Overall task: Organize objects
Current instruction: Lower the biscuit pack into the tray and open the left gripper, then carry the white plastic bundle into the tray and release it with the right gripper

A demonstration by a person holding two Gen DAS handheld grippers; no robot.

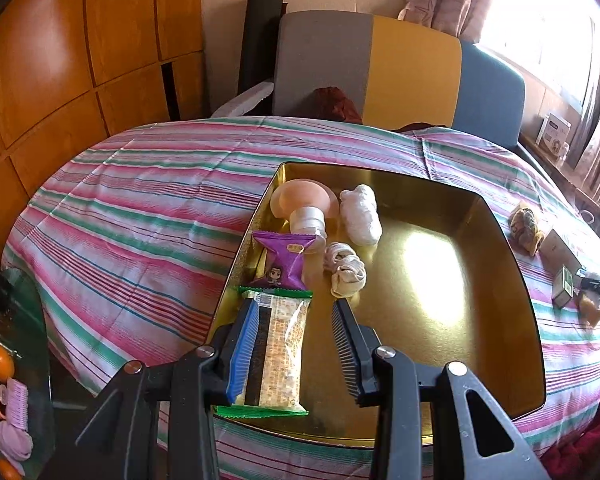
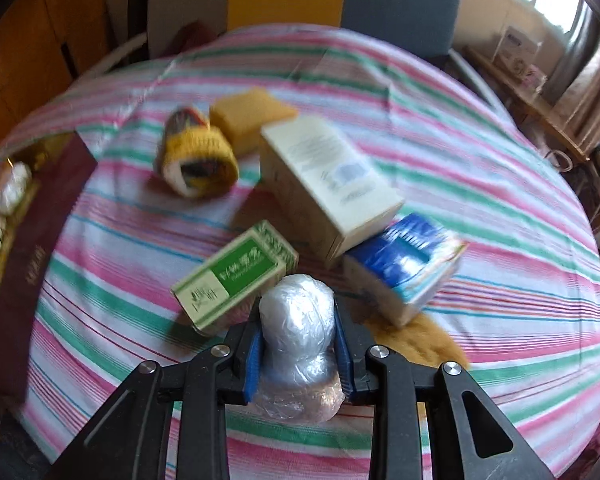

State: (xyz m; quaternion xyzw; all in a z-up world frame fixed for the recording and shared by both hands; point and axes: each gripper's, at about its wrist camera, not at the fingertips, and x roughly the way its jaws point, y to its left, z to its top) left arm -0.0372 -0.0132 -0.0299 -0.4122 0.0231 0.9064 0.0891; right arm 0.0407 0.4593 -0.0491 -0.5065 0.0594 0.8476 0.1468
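Note:
My left gripper (image 1: 296,304) hangs open over the near left corner of the gold tray (image 1: 440,320). A green-edged cracker packet (image 1: 284,352) lies in the tray between the fingers, against the left pad and apart from the right one. Beyond it sit a purple snack packet (image 1: 286,264), rolled socks (image 1: 346,268), a pink mushroom-shaped thing (image 1: 300,200) and a white wrapped bundle (image 1: 360,216). My right gripper (image 2: 298,316) is shut on a plastic-wrapped bundle (image 2: 296,320), held just above the striped cloth.
Around the right gripper lie a green box (image 2: 232,276), a tall white box (image 2: 328,176), a blue tissue pack (image 2: 404,264), a yellow knitted roll (image 2: 198,156), a yellow sponge (image 2: 252,114) and an orange fuzzy thing (image 2: 428,344). The tray's maroon wall (image 2: 40,240) is left. Chairs (image 1: 412,68) stand behind.

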